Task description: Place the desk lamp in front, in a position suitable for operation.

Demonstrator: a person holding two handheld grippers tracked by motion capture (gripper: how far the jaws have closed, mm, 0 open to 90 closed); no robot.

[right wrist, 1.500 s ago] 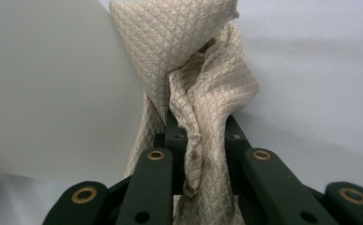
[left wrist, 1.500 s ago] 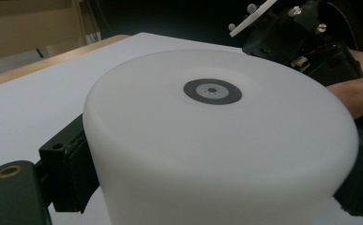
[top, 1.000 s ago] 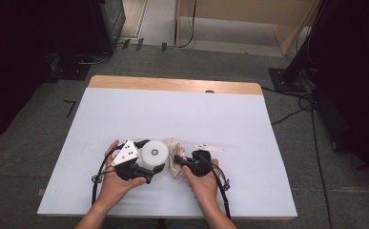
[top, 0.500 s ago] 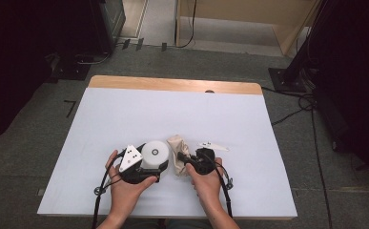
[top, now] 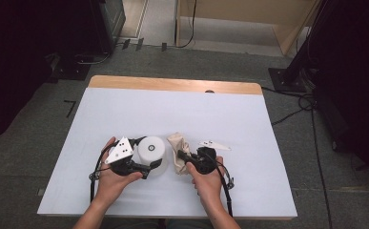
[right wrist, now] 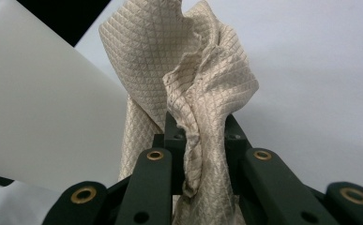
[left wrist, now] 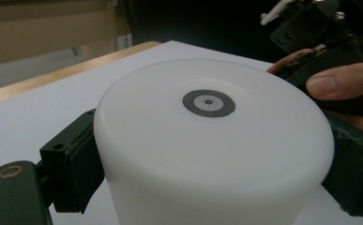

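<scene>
A white round container (top: 152,149) stands on the white table, upside-down or lidded, with a small grey disc in the middle of its top (left wrist: 209,102). My left gripper (top: 144,162) is shut on its sides, one pad (left wrist: 78,164) on each flank. Just right of it, a crumpled beige quilted cloth (top: 178,151) is pinched in my right gripper (top: 183,157), which is shut on it. In the right gripper view the cloth (right wrist: 202,108) rises bunched from between the jaws, with the container's white wall (right wrist: 38,108) close on the left.
The white table top (top: 172,109) has a wooden strip (top: 175,85) along its far edge. Dark equipment and cables stand on the floor around it. A grey plate (top: 213,143) rides on the right gripper.
Both hands have shifted slightly along the near part of the table; the container and the cloth stay gripped, side by side.
</scene>
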